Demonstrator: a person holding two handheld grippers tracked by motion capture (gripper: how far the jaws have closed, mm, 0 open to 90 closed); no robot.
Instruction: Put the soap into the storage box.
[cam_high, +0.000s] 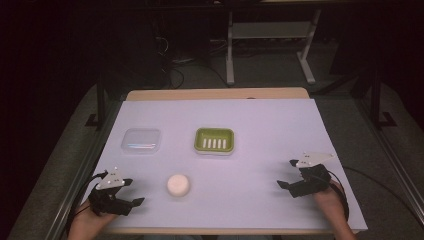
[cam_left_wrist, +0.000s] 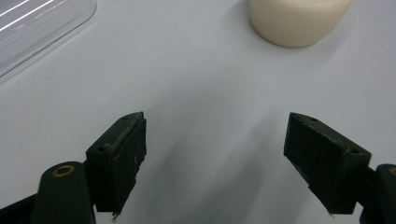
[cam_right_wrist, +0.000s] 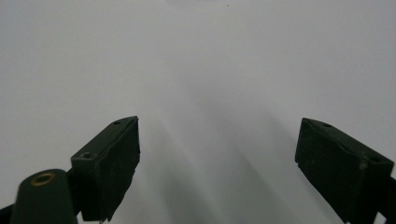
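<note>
From above, the round white soap (cam_high: 178, 184) sits on the white table (cam_high: 260, 130), so it has no long side. My left gripper (cam_high: 131, 192) is just left of the soap, jaws apart. My right gripper (cam_high: 287, 174) is far right of it, jaws apart. Behind the soap are a green soap dish (cam_high: 214, 140) and a clear lid (cam_high: 141, 140).

In my left gripper view, the soap (cam_left_wrist: 299, 21) lies ahead of my left gripper (cam_left_wrist: 215, 140), a bit right.

In my right gripper view, my right gripper (cam_right_wrist: 218, 144) is wide over bare table (cam_right_wrist: 196, 56).

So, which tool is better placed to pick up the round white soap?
The left tool, probably. It is open, and the soap lies just beside it and shows ahead in its own view. The right tool, also open, is far across the table.
</note>
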